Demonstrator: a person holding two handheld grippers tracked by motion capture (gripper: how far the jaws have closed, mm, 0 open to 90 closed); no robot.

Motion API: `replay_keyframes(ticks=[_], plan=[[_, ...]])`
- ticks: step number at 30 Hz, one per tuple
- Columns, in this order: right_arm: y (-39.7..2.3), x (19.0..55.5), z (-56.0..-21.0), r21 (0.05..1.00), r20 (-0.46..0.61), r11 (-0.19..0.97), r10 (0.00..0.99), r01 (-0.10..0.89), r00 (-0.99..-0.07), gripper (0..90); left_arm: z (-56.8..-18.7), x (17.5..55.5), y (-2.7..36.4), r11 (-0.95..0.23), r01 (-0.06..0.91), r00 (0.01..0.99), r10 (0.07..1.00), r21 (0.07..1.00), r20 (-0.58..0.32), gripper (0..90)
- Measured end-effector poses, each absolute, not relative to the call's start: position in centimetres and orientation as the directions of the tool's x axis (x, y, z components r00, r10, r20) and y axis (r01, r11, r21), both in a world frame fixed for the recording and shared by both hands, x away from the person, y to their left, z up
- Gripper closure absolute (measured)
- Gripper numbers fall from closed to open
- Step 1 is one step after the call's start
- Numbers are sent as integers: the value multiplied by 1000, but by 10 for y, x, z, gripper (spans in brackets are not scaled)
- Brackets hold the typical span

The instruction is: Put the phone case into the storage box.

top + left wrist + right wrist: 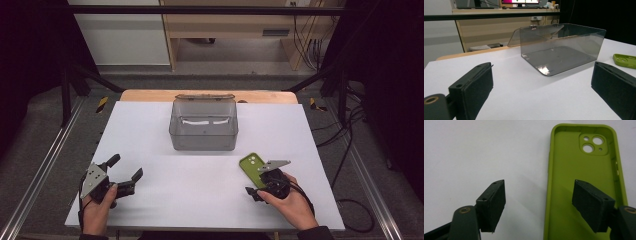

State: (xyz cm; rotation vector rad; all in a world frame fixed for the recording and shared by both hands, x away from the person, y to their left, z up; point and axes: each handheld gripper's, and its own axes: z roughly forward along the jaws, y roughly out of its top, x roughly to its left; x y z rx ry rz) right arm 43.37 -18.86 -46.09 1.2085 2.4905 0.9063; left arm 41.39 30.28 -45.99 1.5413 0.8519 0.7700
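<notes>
**Phone case sitting between the right gripper's jaws, not grabbed yet**

Phone case, the green one, lies flat on the white table, open side up, in the lower right of the high view, below and right of the smoky clear box at centre frame. The right gripper is on top of its near end. In the right gripper view one jaw hangs over the inside of the case and the other over bare table, so they straddle its left wall, partly open and not pinching it. The left gripper sits lower left with its jaws spread wide and holding nothing.
</notes>
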Motion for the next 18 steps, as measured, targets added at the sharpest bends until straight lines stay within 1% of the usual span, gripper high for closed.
replay_keyframes(ticks=[1,3,5,6,7,8,9,11,12,13,14,15,16,18], plan=[[-189,434,-461,619,61,469,771,630,-634,321,-460,414,303,-79,101,521,854,992,15,38],[-189,430,-460,616,56,471,773,632,-631,351,-460,414,303,-80,102,520,854,992,15,38],[-191,427,-459,616,52,471,776,632,-629,402,-459,413,303,-78,98,521,854,992,16,38],[-192,426,-459,614,46,474,777,632,-628,414,-459,413,302,-77,98,522,853,992,15,38],[-195,423,-458,608,40,478,779,634,-626,448,-460,414,302,-77,99,523,852,992,14,38],[-196,423,-459,610,34,483,777,629,-629,468,-460,414,302,-82,102,524,852,991,17,38],[-196,423,-459,610,34,483,777,629,-629,468,-460,414,301,-85,103,524,851,991,18,38],[-199,421,-458,607,33,480,781,633,-624,507,-459,413,301,-83,100,525,851,992,18,38],[-200,420,-459,600,28,483,784,638,-620,551,-459,413,301,-82,99,524,852,992,18,38],[-200,419,-459,597,19,488,785,637,-619,570,-459,413,301,-81,99,523,852,992,17,38],[-200,419,-459,597,19,488,785,637,-619,570,-459,413,302,-82,99,523,852,992,18,38],[-200,417,-460,592,8,502,779,631,-627,604,-459,412,302,-83,98,522,852,992,20,39],[-200,417,-460,592,8,502,779,631,-627,604,-459,412,302,-80,98,522,853,992,18,39],[-198,415,-462,579,11,511,774,635,-633,658,-459,413,302,-80,100,519,854,992,17,38]])
